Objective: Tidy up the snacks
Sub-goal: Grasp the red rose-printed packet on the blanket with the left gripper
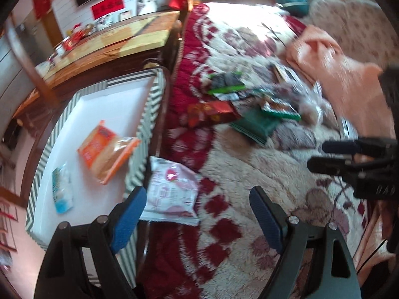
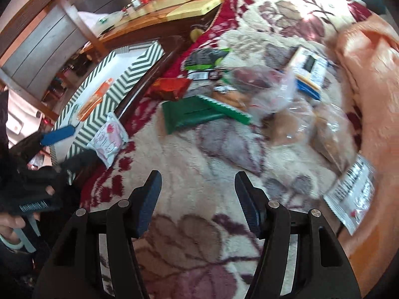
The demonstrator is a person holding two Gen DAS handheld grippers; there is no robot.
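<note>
Fleece blanket [image 2: 189, 149], cream with dark red and mauve flowers, covers the bed. Snacks lie in a loose pile on it: green packet [image 2: 189, 114], red packet [image 2: 169, 87], clear bags of buns [image 2: 299, 119], white-and-blue packet [image 2: 309, 69]. Pink-and-white packet [image 1: 172, 191] lies at the bed's edge, just beside the striped box [image 1: 147, 114]. Inside the box: orange packet [image 1: 107, 149], pale blue packet [image 1: 61, 189]. Left gripper [image 1: 197, 214]: jaws wide apart, nothing between them, over the pink-and-white packet. Right gripper [image 2: 197, 199]: jaws apart, nothing between them, over bare blanket. Wooden table [image 1: 112, 47] stands beyond the box.
</note>
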